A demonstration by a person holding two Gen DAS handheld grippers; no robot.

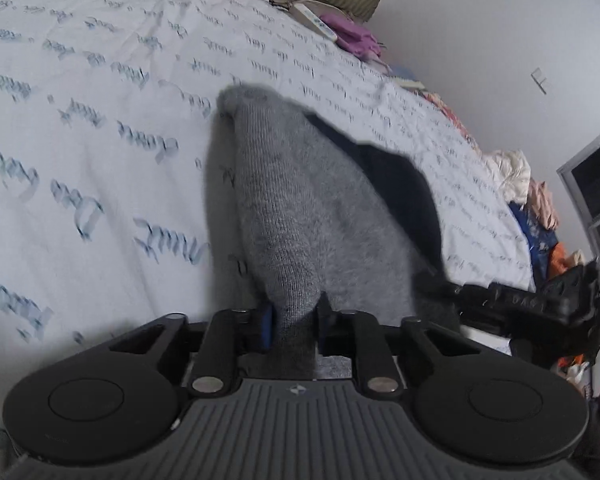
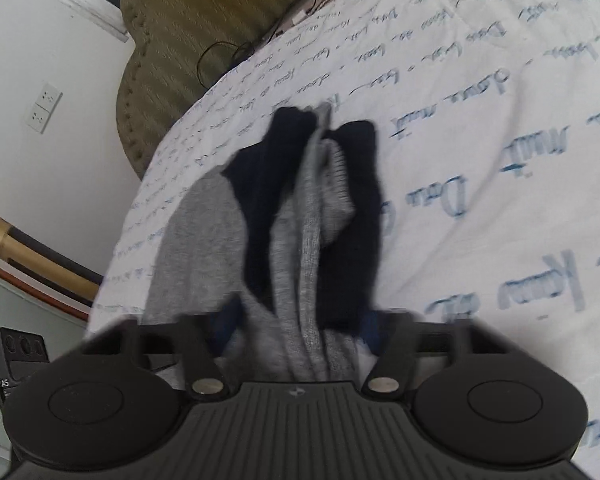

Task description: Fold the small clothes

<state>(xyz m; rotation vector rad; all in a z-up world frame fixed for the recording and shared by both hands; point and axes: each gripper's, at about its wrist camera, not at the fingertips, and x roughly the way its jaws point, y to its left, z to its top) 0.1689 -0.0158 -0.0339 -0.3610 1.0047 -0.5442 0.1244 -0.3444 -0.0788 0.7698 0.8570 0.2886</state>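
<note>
**Grey-and-Black Sock Held at Both Ends Above the Bed Sheet**

Left gripper: the jaws are pressed together on the narrow end of the grey sock. The knit fabric bunches between the blue-padded fingers and continues below them toward the gripper body. The fingertips themselves are largely covered by fabric.

Right gripper: the fingers are mostly hidden behind the sock, and motion blur softens this region. The fabric passes between them and down to the gripper body, so the jaws appear to be pinching the cloth; the exact contact point cannot be made out.

Sock position: in the left wrist view the sock rises away from the gripper over the bed sheet, with its far grey tip rounded and blurred. A black section shows along its right edge. In the right wrist view the fabric hangs in several folds of grey and black; whether this is one sock or a pair cannot be determined.

Surroundings: the sheet is white with blue script printing. An olive padded headboard stands at the bed's far end. A remote control and a purple cloth lie near that edge, with a pile of mixed clothes along the bed side, partly cut off. The right gripper's dark body enters the left wrist view at the right, blurred.
</note>
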